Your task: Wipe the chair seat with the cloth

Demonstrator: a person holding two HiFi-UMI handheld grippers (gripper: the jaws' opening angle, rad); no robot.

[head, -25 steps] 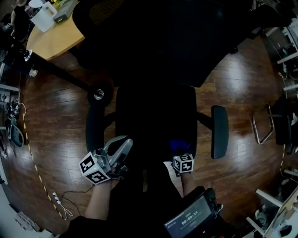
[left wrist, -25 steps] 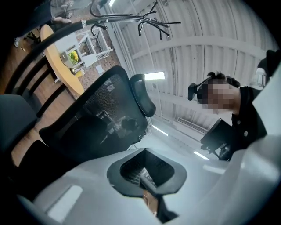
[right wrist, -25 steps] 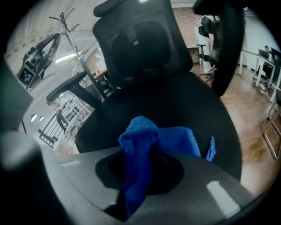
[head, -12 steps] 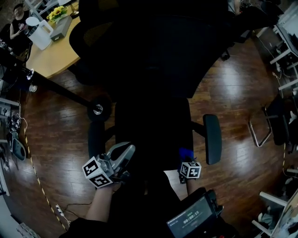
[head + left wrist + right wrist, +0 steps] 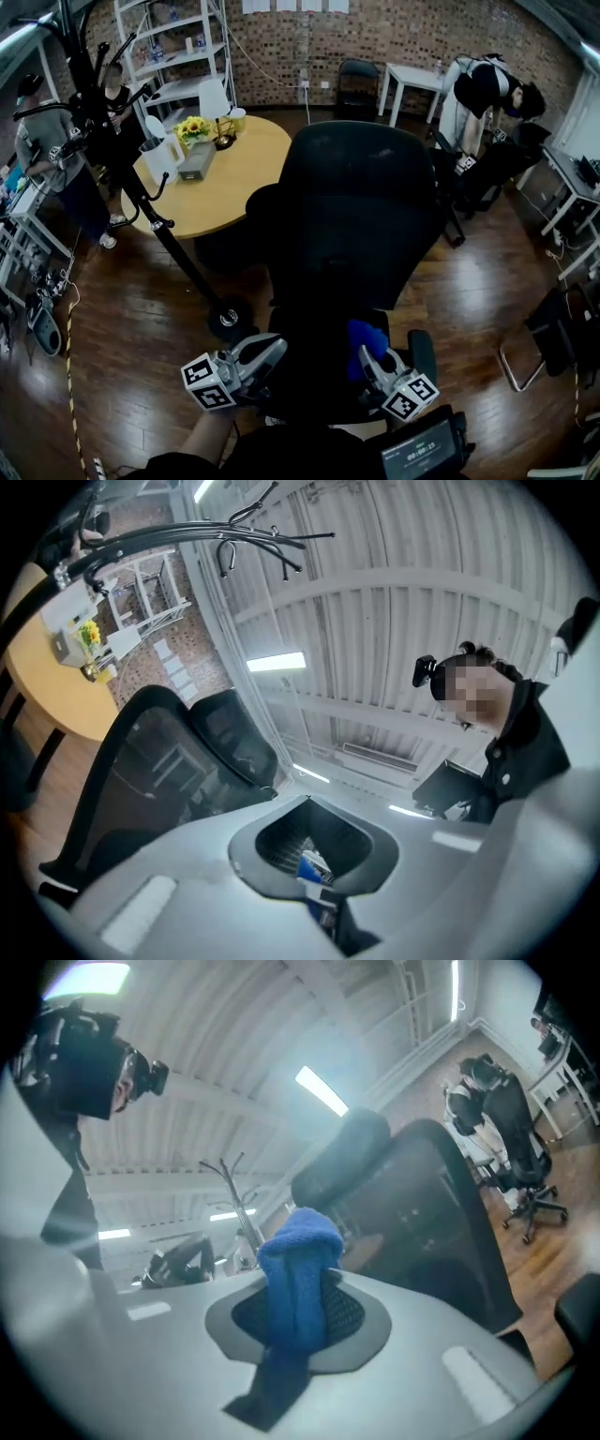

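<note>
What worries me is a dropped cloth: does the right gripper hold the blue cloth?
Yes, the blue cloth sticks up from between the shut jaws of the right gripper.

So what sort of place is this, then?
Probably a shared office or lab workspace: a black office chair, a round wooden table, white metal shelves and a brick wall.

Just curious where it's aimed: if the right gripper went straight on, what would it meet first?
Probably the chair backrest; the right gripper, shut on the blue cloth, tilts up toward it, though depth is unclear.
</note>
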